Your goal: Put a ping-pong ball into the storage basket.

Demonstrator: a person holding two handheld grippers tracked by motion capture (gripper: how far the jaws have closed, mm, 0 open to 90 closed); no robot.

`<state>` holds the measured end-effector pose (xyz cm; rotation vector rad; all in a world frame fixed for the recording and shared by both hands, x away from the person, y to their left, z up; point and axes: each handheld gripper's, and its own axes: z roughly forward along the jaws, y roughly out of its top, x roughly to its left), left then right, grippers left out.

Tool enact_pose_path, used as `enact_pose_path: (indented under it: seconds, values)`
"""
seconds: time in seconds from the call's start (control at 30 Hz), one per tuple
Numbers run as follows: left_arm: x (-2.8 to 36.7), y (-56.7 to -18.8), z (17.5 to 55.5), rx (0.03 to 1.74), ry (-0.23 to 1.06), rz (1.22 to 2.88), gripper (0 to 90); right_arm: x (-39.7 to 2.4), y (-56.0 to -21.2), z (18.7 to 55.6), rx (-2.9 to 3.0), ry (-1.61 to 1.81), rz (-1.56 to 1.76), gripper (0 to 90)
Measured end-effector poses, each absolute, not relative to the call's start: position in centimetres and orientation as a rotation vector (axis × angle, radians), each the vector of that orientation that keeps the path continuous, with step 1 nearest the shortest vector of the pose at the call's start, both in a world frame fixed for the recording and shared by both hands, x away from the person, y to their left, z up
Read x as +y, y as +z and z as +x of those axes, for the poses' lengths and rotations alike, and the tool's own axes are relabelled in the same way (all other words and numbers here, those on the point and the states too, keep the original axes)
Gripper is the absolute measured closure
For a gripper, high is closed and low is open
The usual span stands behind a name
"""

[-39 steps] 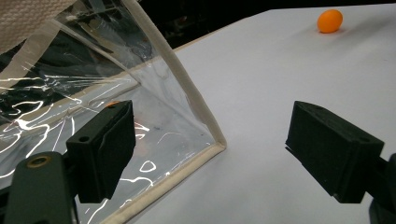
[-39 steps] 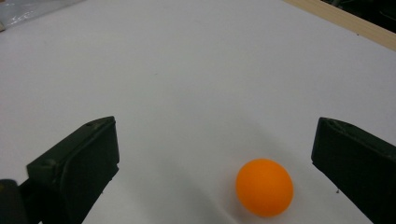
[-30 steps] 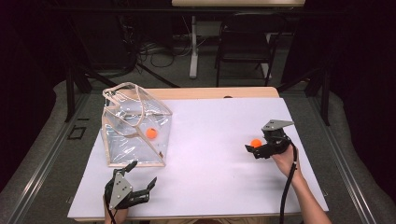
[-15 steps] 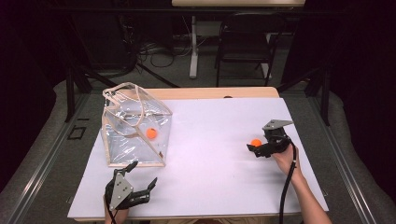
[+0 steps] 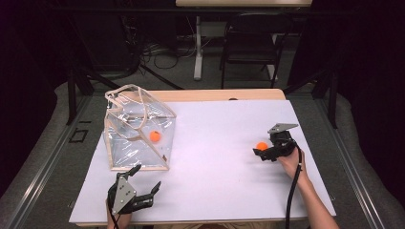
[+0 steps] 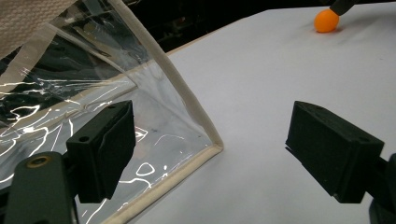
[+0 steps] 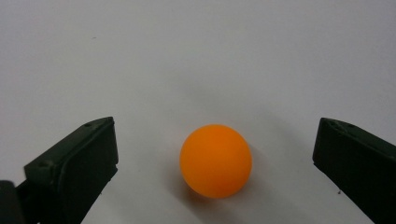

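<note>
A clear plastic bag (image 5: pixel 138 129) with beige trim stands on the left of the white table (image 5: pixel 215 181). One orange ball (image 5: pixel 154 136) lies inside it. A second orange ball (image 5: pixel 261 146) rests on the table at the right. My right gripper (image 5: pixel 265 150) is open around that ball, and in the right gripper view the ball (image 7: pixel 215 160) sits between the two spread jaws without touching them. My left gripper (image 5: pixel 143 183) stands open near the bag's front corner, holding nothing. In the left gripper view the bag's corner (image 6: pixel 205 135) lies between the jaws, with the ball (image 6: pixel 326 20) far off.
The table's wooden back edge (image 5: pixel 224 94) borders a dark floor with a chair (image 5: pixel 248 47) and cables behind. A black cable (image 5: pixel 292 191) trails from the right gripper along the forearm. White table surface stretches between the bag and the right gripper.
</note>
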<state>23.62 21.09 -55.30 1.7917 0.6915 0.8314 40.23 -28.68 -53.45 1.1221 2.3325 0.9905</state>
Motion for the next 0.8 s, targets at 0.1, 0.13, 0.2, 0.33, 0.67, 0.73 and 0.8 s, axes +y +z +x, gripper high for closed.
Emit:
enact_pose_path:
  seconds: [0.1, 0.13, 0.2, 0.33, 0.67, 0.73, 0.8]
  values:
    - [21.1, -55.3, 23.6, 0.689, 0.832, 1.792, 15.6, -28.7, -53.7, 40.2, 2.336, 0.981, 1.117, 0.0]
    - [21.1, -55.3, 23.6, 0.691, 0.832, 1.792, 15.6, -28.6, -53.8, 40.3, 2.342, 0.977, 1.121, 0.0]
    - [21.0, -55.3, 23.7, 0.691, 0.833, 1.795, 15.6, -28.6, -54.0, 40.4, 2.349, 0.977, 1.126, 0.0]
    - [21.0, -55.3, 23.7, 0.687, 0.836, 1.795, 15.6, -28.6, -54.1, 40.5, 2.353, 0.971, 1.120, 0.0]
    - [21.0, -55.3, 23.8, 0.689, 0.831, 1.794, 15.6, -28.3, -54.7, 40.6, 2.387, 0.927, 1.122, 0.0]
    - [21.1, -55.3, 23.8, 0.690, 0.830, 1.791, 15.6, -28.2, -54.7, 40.6, 2.392, 0.911, 1.119, 3.8]
    - [21.1, -55.3, 23.8, 0.691, 0.829, 1.792, 15.6, -28.2, -54.7, 40.5, 2.390, 0.915, 1.117, 11.4]
